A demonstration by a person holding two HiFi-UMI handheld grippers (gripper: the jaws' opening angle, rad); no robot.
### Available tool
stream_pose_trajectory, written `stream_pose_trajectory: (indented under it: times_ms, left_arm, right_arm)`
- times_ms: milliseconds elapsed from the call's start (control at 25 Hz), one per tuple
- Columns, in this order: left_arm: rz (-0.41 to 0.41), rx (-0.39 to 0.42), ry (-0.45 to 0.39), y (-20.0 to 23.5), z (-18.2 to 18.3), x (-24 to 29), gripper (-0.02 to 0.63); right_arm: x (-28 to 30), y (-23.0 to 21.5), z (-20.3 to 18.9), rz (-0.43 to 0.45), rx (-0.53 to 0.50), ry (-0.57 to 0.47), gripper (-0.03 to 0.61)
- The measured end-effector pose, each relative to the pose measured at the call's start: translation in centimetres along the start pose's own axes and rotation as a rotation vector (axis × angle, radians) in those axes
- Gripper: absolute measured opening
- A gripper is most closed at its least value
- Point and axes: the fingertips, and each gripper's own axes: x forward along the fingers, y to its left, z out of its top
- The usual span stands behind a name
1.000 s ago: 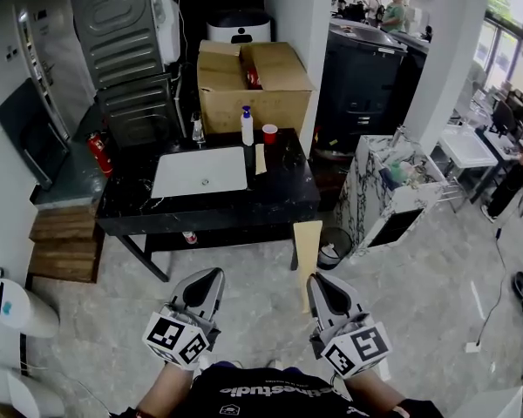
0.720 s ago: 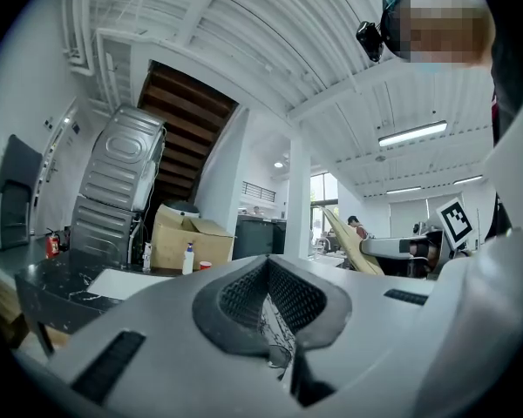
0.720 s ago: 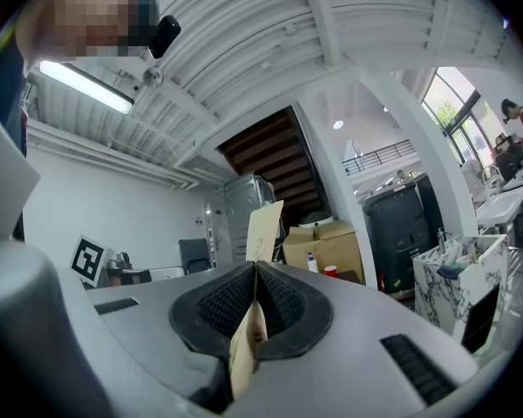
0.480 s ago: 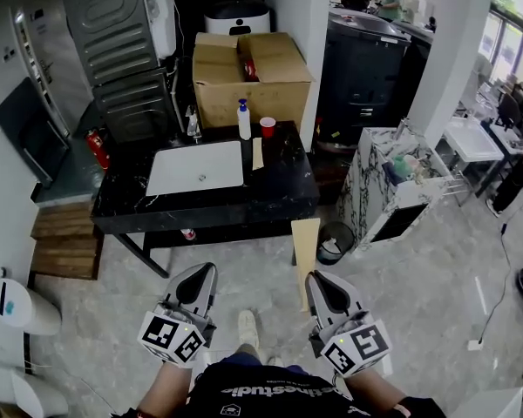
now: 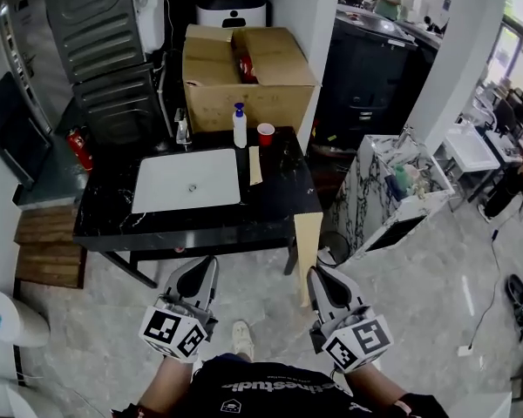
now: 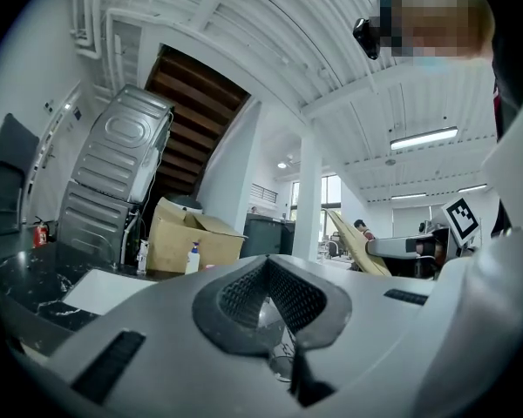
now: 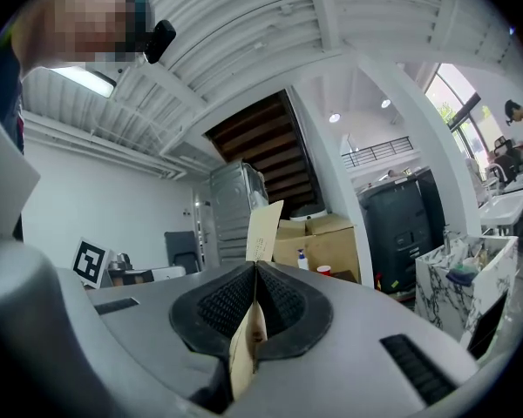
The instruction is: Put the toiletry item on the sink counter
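**A:** Gripping a flat tan packet (image 7: 263,229) in the right claw (image 7: 255,273), upright; nothing in the left claw (image 6: 266,264), shut tight.

**B:** Out over the floor (image 5: 401,268), well short of the black worktop (image 5: 270,200)?

**A:** Yes. Picked up, not yet set down. Left to do, seemingly: close in and lay it on a bare patch right of the white sink (image 5: 187,179), clear of the pump bottle (image 5: 240,125) and red cup (image 5: 265,133) at the far edge.

Flat tan toiletry packet (image 5: 307,246), upright, clamped in right hand-held gripper (image 7: 254,273)
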Motion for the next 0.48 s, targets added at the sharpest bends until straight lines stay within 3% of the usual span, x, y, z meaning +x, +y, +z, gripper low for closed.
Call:
stream_pose_trajectory:
  times_ms: [280,480]
  left_arm:
    - [-0.017,-0.009,-0.03,8.3,1.9,5.9,0.014]
    - [-0.034,-0.038,-0.044,12.2,2.7,8.5,0.014]
  right_arm:
    - [10.6,0.2,2.3,0.021,-0.029,-0.016,0.043]
    - [15.0,0.2,3.1,0.001,-0.043,-0.008,0.043]
